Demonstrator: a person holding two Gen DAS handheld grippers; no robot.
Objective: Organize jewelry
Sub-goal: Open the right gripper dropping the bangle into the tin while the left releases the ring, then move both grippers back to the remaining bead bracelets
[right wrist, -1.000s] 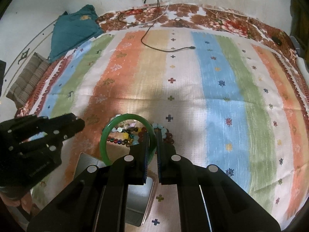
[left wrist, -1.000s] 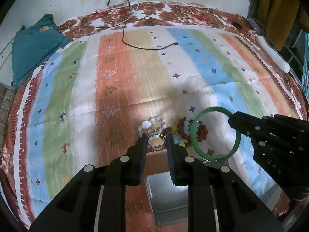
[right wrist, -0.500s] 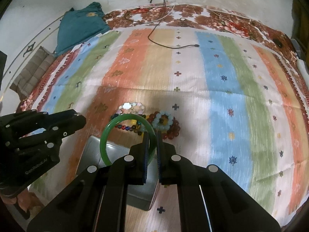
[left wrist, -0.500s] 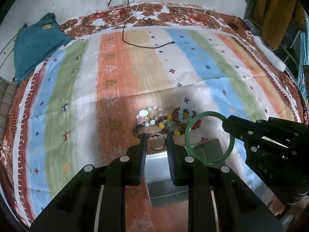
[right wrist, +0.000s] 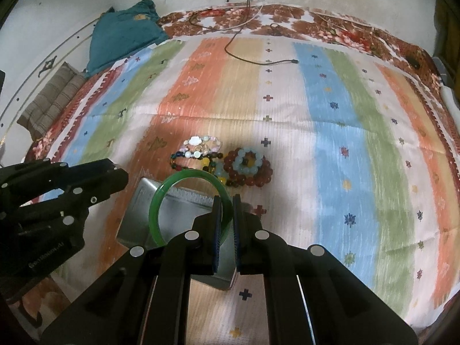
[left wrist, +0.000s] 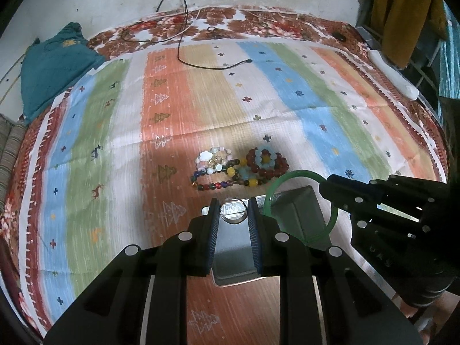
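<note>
1. Left gripper [left wrist: 233,211] pinches a small ring [left wrist: 233,215] over the tin [left wrist: 238,256].
2. Beads [left wrist: 238,169] lie at the tin's 12 o'clock.
3. Right gripper [right wrist: 227,215] clamps the green bangle [right wrist: 161,198] above the tin's right side.

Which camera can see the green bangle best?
The right wrist view. There the green bangle shows as almost a full ring, pinched at one side by the right gripper, above the metal tin. In the left wrist view the green bangle is thinner, and the right gripper hides part of it.
</note>
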